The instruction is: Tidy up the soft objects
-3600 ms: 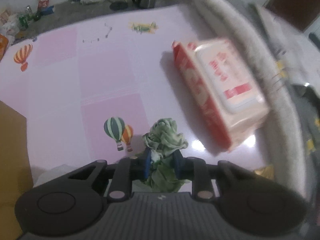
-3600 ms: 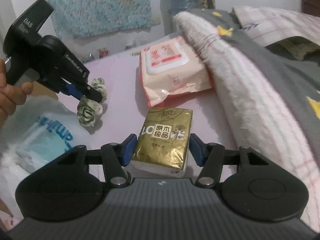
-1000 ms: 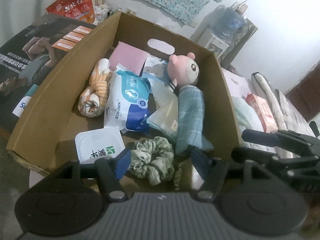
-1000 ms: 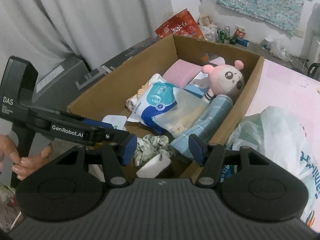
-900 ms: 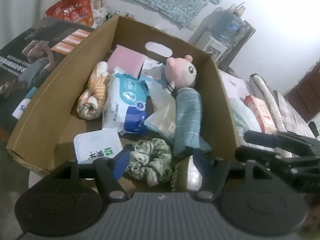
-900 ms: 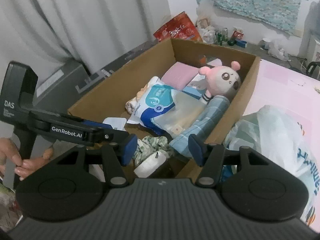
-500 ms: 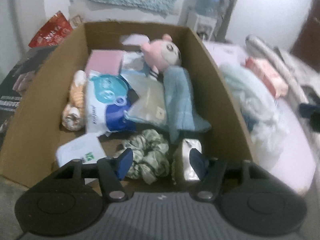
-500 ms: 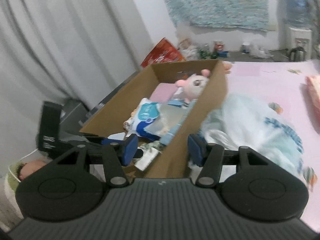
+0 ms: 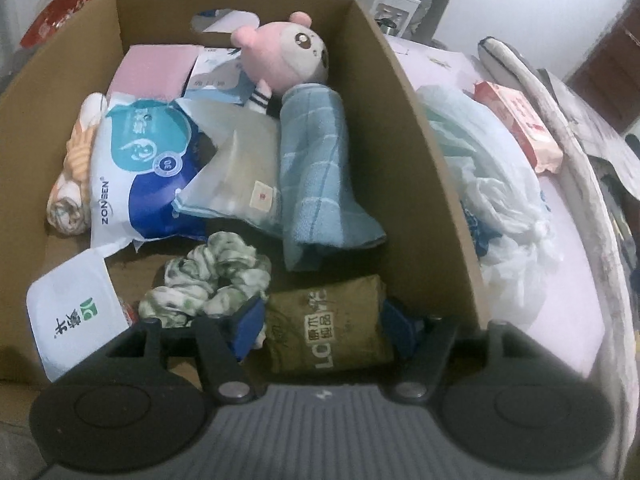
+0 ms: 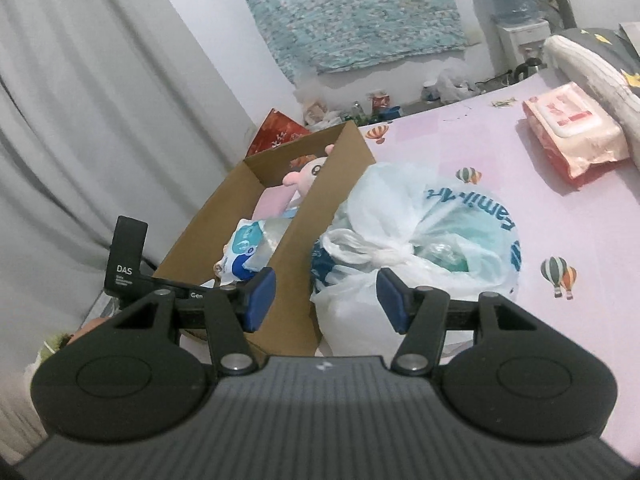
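The left gripper (image 9: 322, 326) points down into the near end of the cardboard box (image 9: 416, 168), its blue pads spread with the gold tissue pack (image 9: 328, 326) lying on the box floor between them; its jaws have just been opening, and I cannot tell whether the pads still touch the pack. Just left of the pack lies the green scrunchie (image 9: 212, 276), crumpled and mottled. Beyond them sit a rolled blue checked towel (image 9: 316, 168), a pink plush doll (image 9: 288, 54) and a blue-and-white wipes pack (image 9: 136, 172). The right gripper (image 10: 326, 300) is released and empty, over the box's near wall beside a knotted white plastic bag (image 10: 420, 232) on the pink balloon-print sheet (image 10: 560, 240). A red-and-white wipes pack (image 10: 572, 132) lies farther off; grey curtains (image 10: 92, 120) hang at left. A second ago the right gripper looked into the box; now it faces the bed.
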Available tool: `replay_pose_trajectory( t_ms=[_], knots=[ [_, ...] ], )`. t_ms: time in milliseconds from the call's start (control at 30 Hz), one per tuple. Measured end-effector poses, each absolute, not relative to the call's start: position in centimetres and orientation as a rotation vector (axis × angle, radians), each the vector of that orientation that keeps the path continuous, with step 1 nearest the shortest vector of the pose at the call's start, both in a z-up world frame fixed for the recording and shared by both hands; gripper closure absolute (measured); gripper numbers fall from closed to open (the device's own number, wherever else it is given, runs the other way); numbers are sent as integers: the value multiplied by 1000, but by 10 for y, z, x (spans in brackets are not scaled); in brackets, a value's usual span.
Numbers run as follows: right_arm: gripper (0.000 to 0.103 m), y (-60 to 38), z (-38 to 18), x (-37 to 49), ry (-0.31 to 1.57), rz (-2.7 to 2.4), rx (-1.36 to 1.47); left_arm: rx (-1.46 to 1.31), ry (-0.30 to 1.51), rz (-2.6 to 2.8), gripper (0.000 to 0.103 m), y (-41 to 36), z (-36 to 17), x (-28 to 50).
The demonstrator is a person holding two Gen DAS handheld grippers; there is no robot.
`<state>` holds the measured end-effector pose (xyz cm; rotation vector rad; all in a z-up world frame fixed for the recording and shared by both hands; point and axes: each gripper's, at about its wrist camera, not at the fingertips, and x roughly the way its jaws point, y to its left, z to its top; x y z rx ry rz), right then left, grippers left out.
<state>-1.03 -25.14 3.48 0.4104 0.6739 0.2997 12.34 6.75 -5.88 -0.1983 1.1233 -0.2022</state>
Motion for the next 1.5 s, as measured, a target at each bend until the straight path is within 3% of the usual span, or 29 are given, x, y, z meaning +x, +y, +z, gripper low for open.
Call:
replay_pose_trajectory(
  t_ms=[200, 367, 600, 767, 1133, 1500],
  knots=[
    [45, -253, 29, -9, 680, 300, 432, -161, 1104, -160, 35, 67, -48, 122],
    [38, -244, 18, -4, 708, 302, 443, -164, 1013, -143, 21, 74, -22, 108],
    [23, -232, 3, 5, 715, 306, 501, -121, 870, -119, 12, 74, 15, 76],
    [19, -214, -1, 10, 735, 318, 496, -117, 772, -103, 0, 69, 36, 45],
    [1, -181, -5, 2, 798, 213, 309, -106, 700, -29, 0, 59, 42, 2],
    [1, -173, 6, -13, 747, 87, 140, -139, 692, 11, 0, 61, 37, -18]
  ],
)
